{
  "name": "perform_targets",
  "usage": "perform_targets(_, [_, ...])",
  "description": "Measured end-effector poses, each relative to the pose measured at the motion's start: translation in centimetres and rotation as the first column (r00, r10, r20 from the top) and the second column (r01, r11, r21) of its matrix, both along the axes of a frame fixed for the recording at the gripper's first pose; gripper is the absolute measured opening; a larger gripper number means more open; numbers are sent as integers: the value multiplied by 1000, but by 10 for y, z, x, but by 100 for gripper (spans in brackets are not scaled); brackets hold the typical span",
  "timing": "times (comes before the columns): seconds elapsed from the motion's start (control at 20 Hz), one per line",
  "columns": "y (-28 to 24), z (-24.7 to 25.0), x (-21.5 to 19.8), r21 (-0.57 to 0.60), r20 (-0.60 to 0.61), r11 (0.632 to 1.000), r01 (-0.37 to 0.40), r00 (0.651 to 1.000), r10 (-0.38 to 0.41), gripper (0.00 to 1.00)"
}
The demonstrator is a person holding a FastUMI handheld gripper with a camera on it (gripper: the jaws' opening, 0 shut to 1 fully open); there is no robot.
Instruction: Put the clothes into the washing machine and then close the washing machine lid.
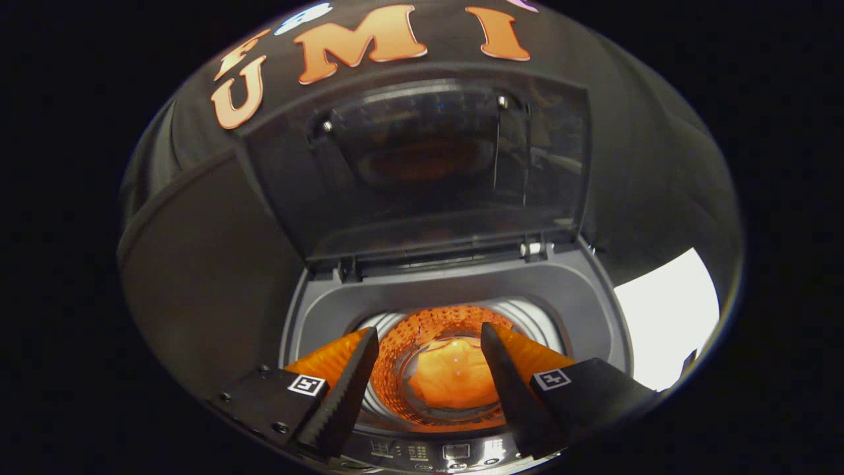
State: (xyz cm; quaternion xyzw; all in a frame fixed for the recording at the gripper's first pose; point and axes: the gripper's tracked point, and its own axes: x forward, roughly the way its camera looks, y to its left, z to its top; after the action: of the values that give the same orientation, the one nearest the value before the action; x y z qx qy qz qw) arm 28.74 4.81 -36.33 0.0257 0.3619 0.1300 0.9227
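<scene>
Gripper (428, 336) poised above the open top of the washing machine (593, 310), looking down into the drum (395, 349). Jaws spread apart, nothing between them; both fingers hang over the drum mouth without touching anything.

Clothes (455, 379): a crumpled orange mass lying at the drum floor, seen through the gap between the fingers, well below them. Looks like one soft bundle; cannot tell how many pieces. Judged already loaded, so the first half of the task appears done.

Lid (428, 165): raised, standing roughly upright at 12 o'clock from the drum, hinged along the rear edge of the tub rim. Dark translucent panel in a stiff frame. Control panel (448, 452) sits at 6 o'clock, just under the fingers.

Handling judgement:
- Lid is rigid and likely light; swings on its hinges, so a push or a pull at the free top edge, farthest from the hinges, gives most leverage.
- Panel looks smooth, probably slippery; hooking over the frame edge is safer than pinching the flat face.
- May drop fast once past vertical; lower with control.
</scene>
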Motion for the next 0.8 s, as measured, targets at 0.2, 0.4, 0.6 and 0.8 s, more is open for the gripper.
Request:
perform_targets(0.2, [11,63,-14,42,115,999,-9,993,5,99])
perform_targets(0.4, [17,145,-13,19,281,999,-47,959,40,98])
perform_targets(0.6, [23,202,19,21,405,998,-62,913,49,98])
perform_targets(0.8, [32,256,70,47,467,996,-78,883,48,98])
